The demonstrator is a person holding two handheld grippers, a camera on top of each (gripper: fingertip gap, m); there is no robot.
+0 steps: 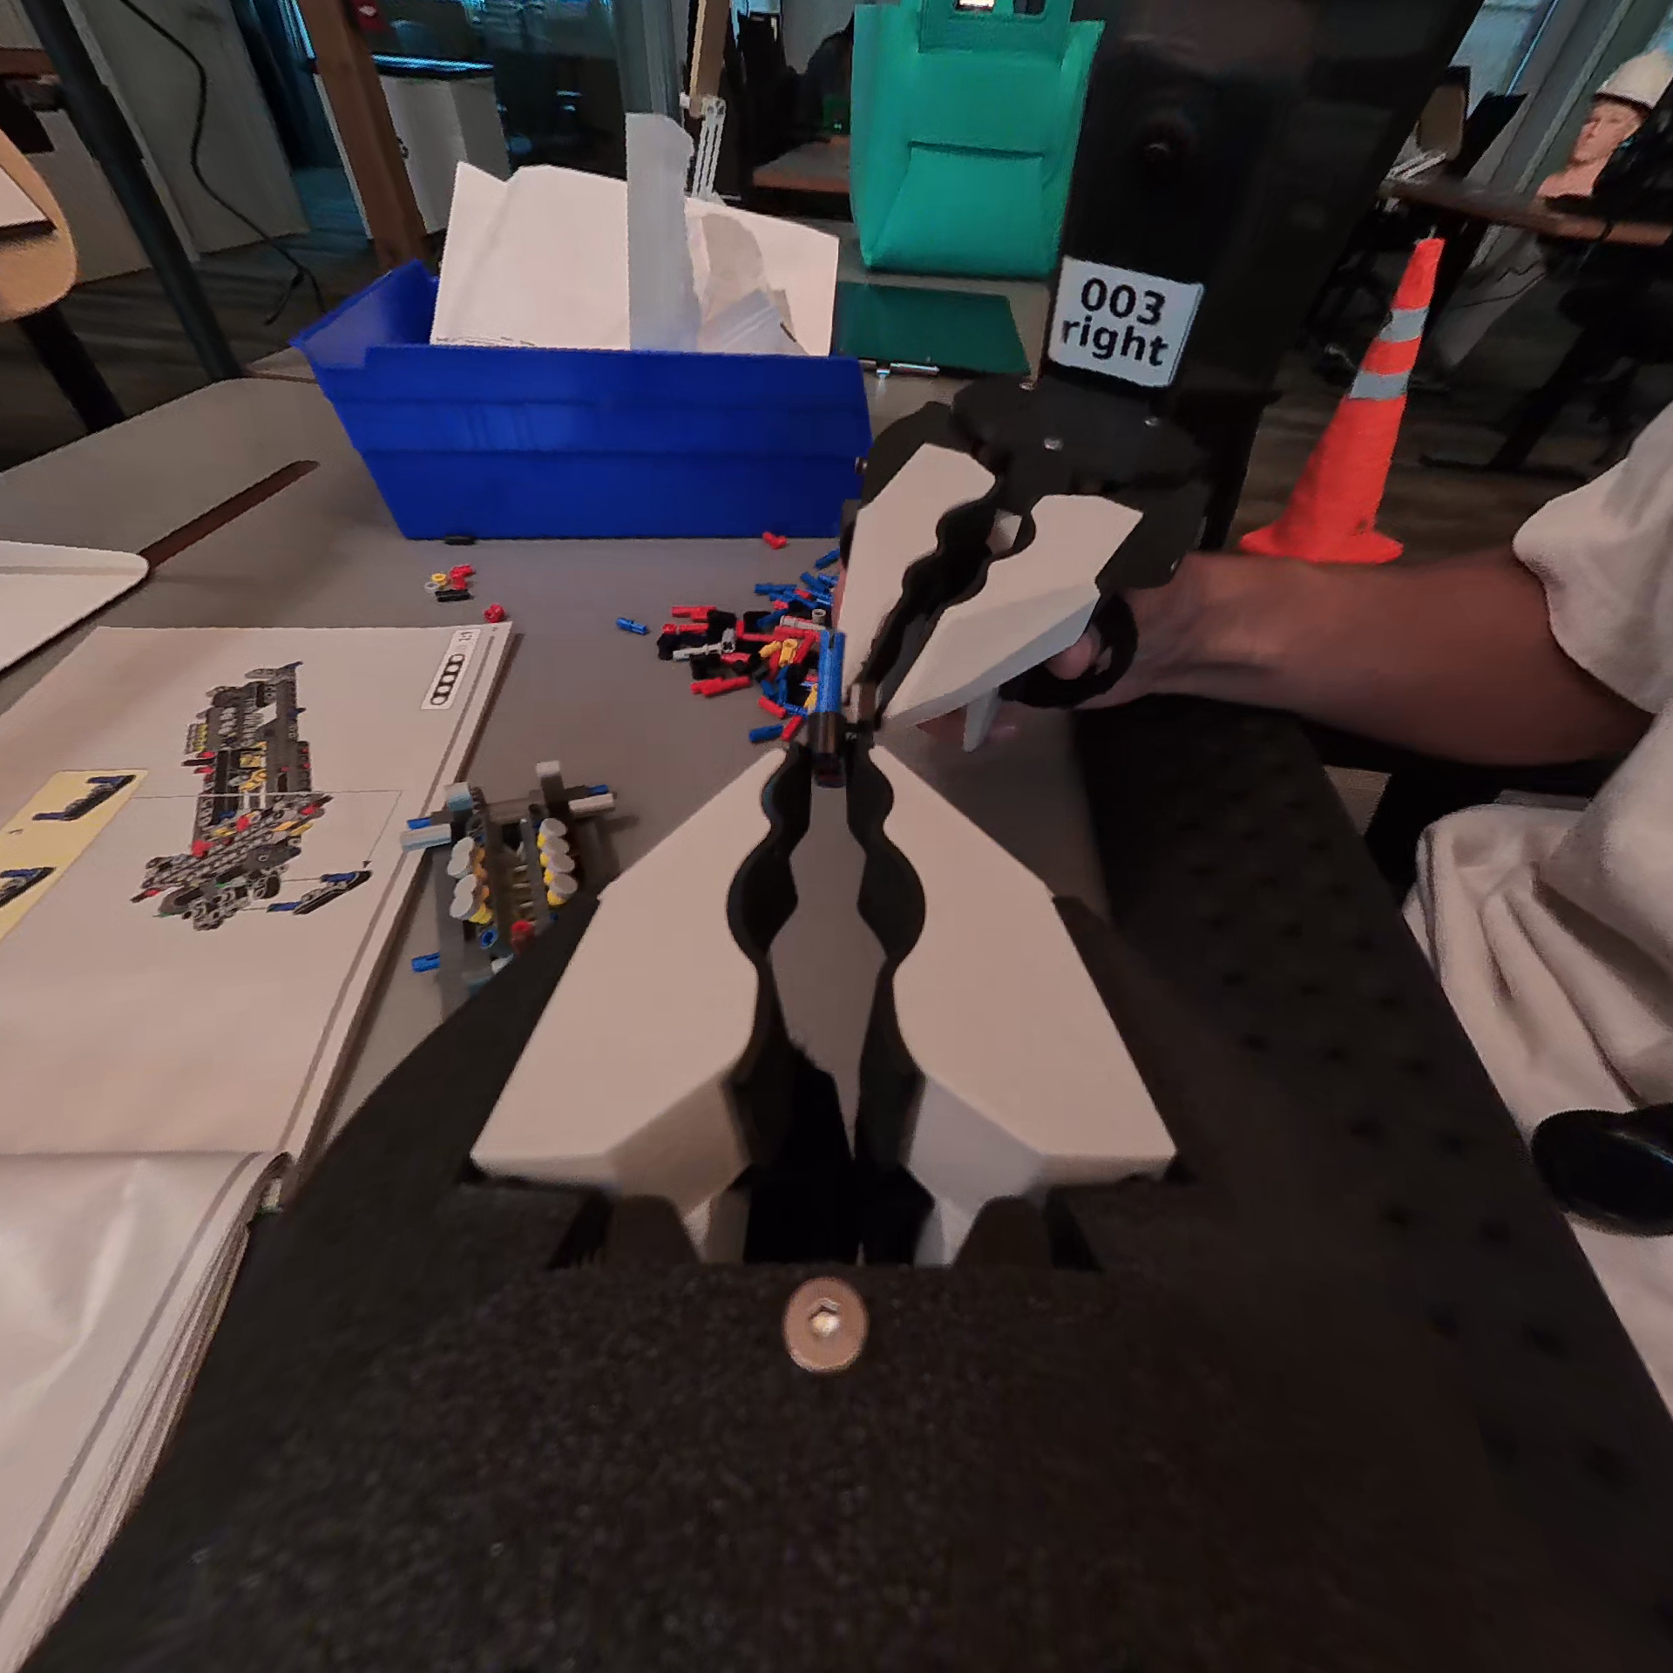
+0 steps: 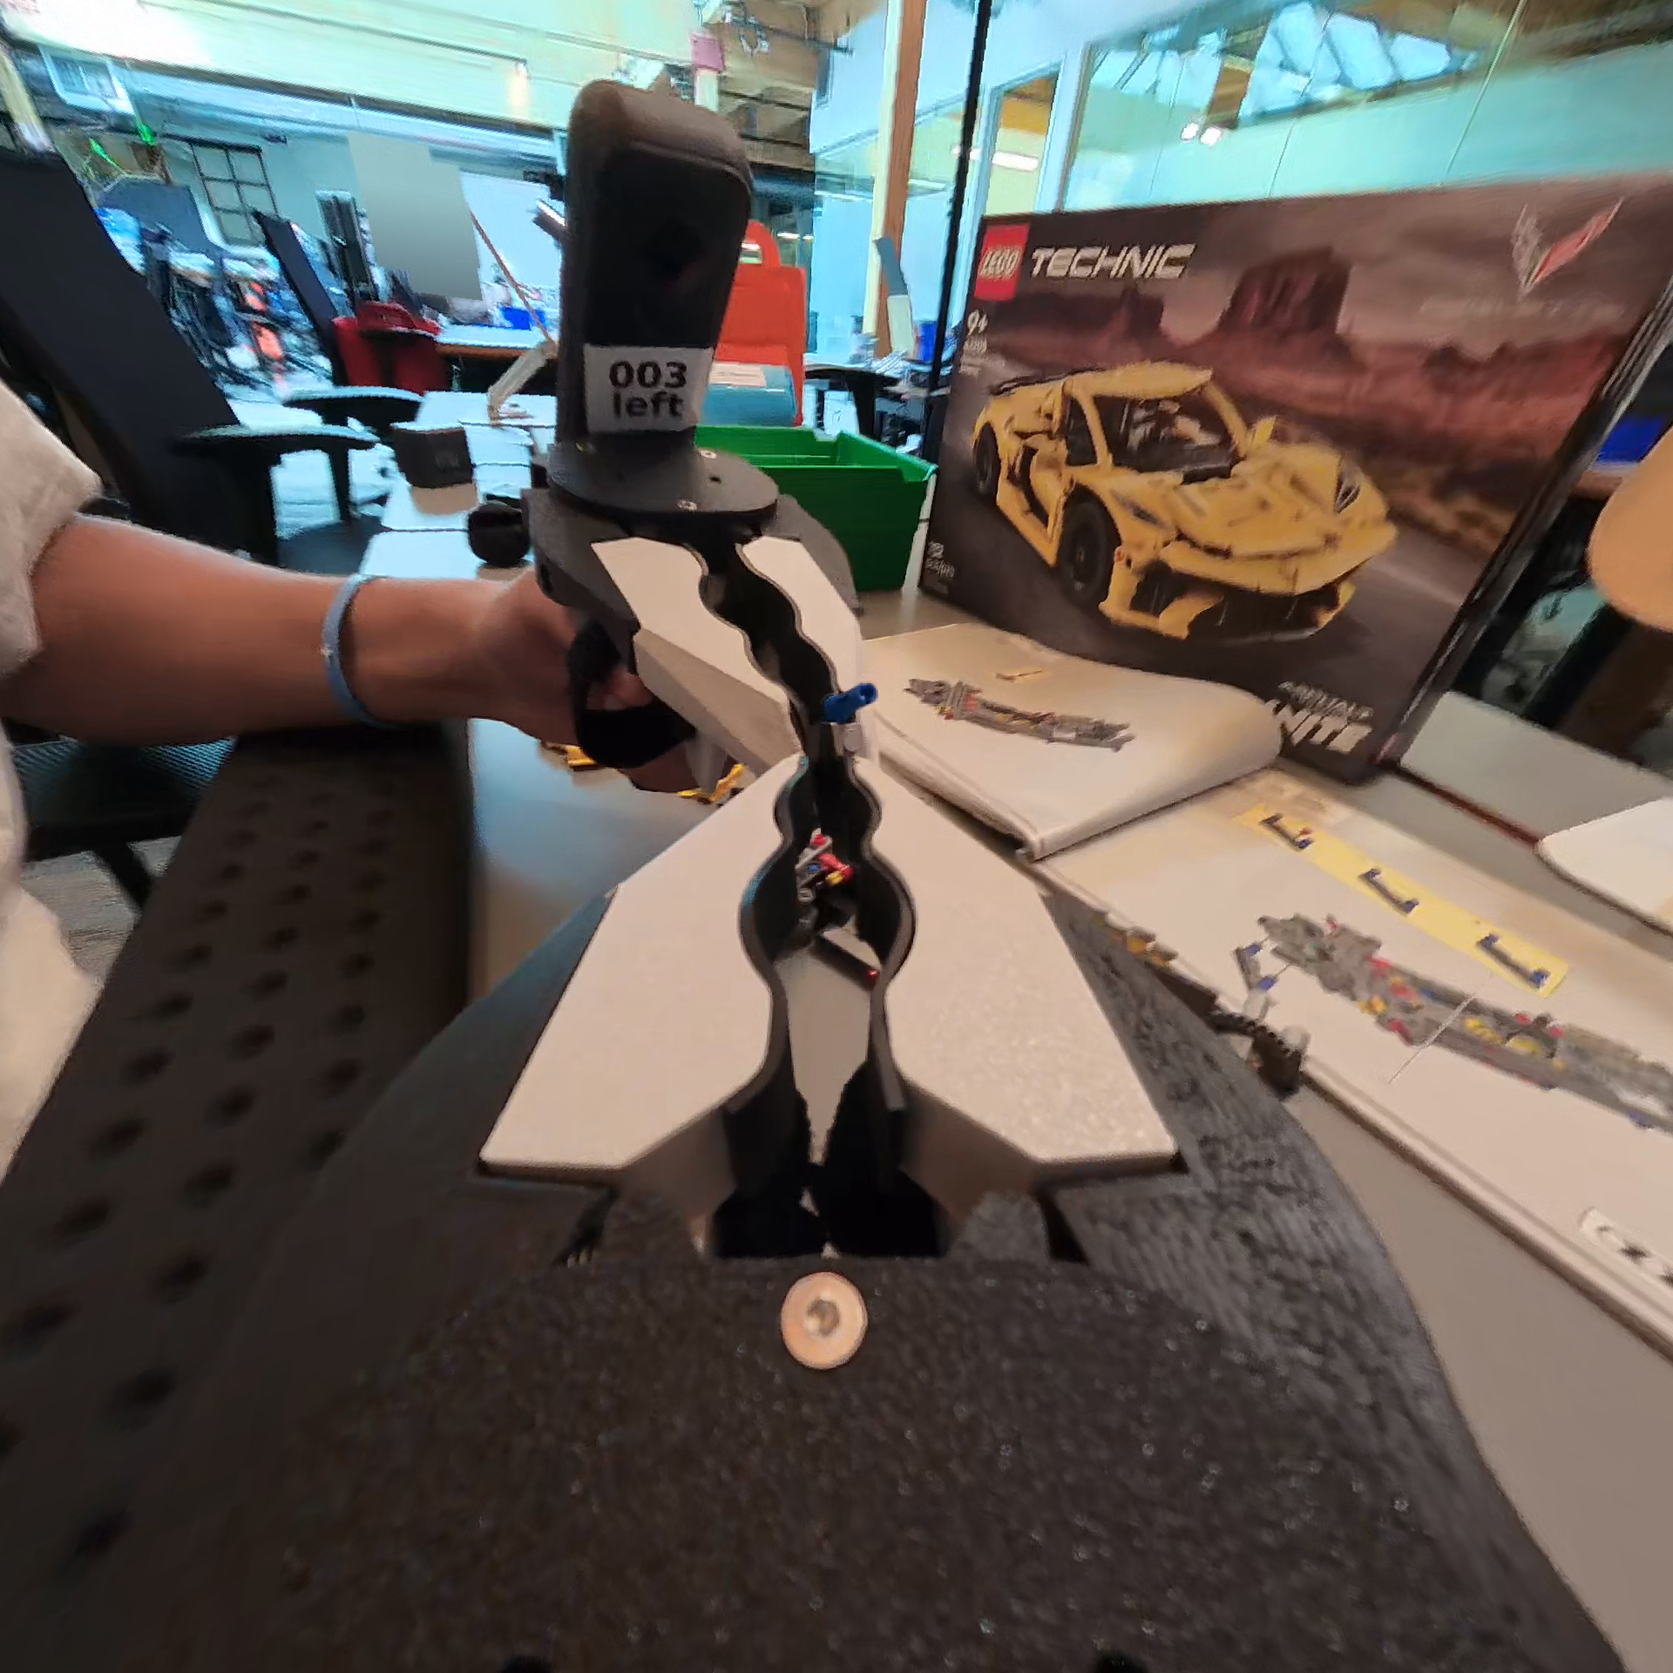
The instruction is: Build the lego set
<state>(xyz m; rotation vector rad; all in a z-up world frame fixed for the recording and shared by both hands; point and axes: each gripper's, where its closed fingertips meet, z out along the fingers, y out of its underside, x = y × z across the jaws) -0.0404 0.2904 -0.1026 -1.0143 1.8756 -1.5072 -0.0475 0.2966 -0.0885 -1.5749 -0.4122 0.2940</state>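
The instruction booklet (image 1: pixel 226 815) lay left on the table (image 1: pixel 579 579), the partly built assembly (image 1: pixel 516 860) just right of it. The loose pieces (image 1: pixel 751 652) lay farther back, with the bin (image 1: pixel 588 434) behind them.

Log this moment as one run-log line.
left gripper: shut on black connector with blue pin | right gripper: shut at connector | loose pieces: on table

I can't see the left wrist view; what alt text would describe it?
Two handheld black-and-white claws meet tip to tip above a grey table: the left claw pinches a small black connector with a blue pin standing in it, which the right claw meets. Behind lie loose red, blue and black pieces.
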